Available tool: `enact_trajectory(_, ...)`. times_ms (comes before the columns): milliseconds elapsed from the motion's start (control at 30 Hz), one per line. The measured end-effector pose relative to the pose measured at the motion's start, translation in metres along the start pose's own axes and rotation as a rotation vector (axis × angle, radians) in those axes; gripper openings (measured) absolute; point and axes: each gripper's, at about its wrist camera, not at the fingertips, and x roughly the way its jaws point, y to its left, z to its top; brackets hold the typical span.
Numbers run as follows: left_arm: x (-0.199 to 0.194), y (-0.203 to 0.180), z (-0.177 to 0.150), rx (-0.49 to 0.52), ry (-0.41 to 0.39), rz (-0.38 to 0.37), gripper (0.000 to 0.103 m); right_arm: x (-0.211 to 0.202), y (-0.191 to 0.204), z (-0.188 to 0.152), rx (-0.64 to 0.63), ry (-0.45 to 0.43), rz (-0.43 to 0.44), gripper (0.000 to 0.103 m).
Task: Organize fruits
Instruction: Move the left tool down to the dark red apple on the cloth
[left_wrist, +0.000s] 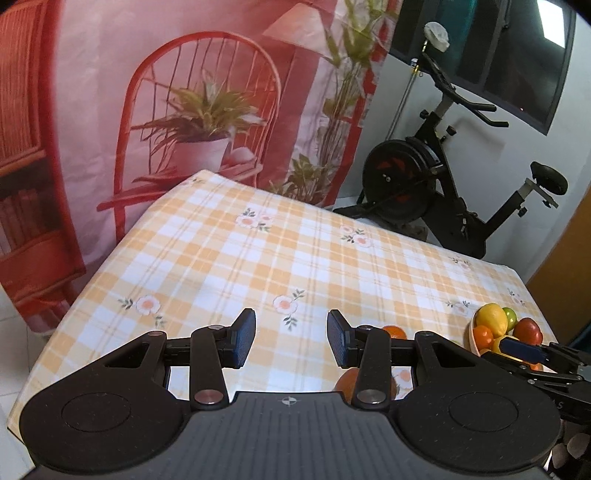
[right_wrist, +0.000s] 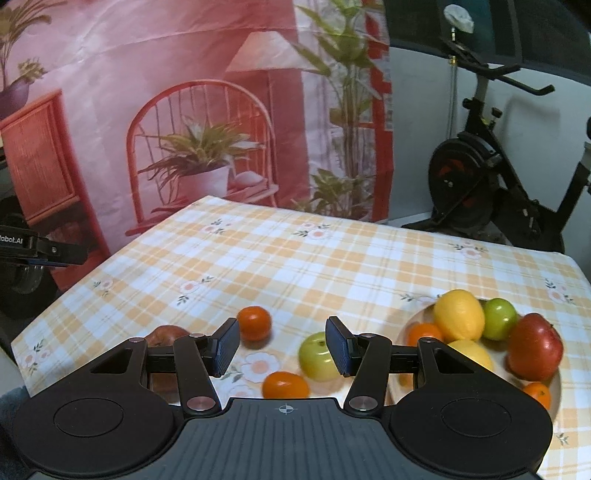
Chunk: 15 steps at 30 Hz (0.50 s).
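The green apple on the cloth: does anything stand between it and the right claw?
Nothing visible does. The green apple lies just ahead of the open right claw, partly behind its right finger. The nearer orange sits lower left of the apple, beside the path, not across it.

Both views are evenly and fairly softly lit indoors, with a warm, slightly reddish cast. In the left wrist view a bright white patch glares in the dark window (left_wrist: 517, 55) at upper right. Shadows are faint; a soft one lies under the green apple (right_wrist: 319, 356). Fisheye bending curves the counter (right_wrist: 332, 258) edges, and dark vignetting fills the corners. The hanging backdrop (left_wrist: 184, 92) looks soft, and fruit near the lower edge is slightly smeared.
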Motion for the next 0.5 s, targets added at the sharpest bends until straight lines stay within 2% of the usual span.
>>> enact_trajectory(267, 0.01, 0.013, -0.012, -0.03, 0.036, -0.016, 0.045, 0.008, 0.017, -0.003, -0.038, 0.031, 0.021, 0.048)
enact_trajectory(500, 0.026, 0.003, -0.019, -0.017, 0.079, -0.087, 0.045, 0.023, 0.033, -0.011, -0.072, 0.075, 0.072, 0.049)
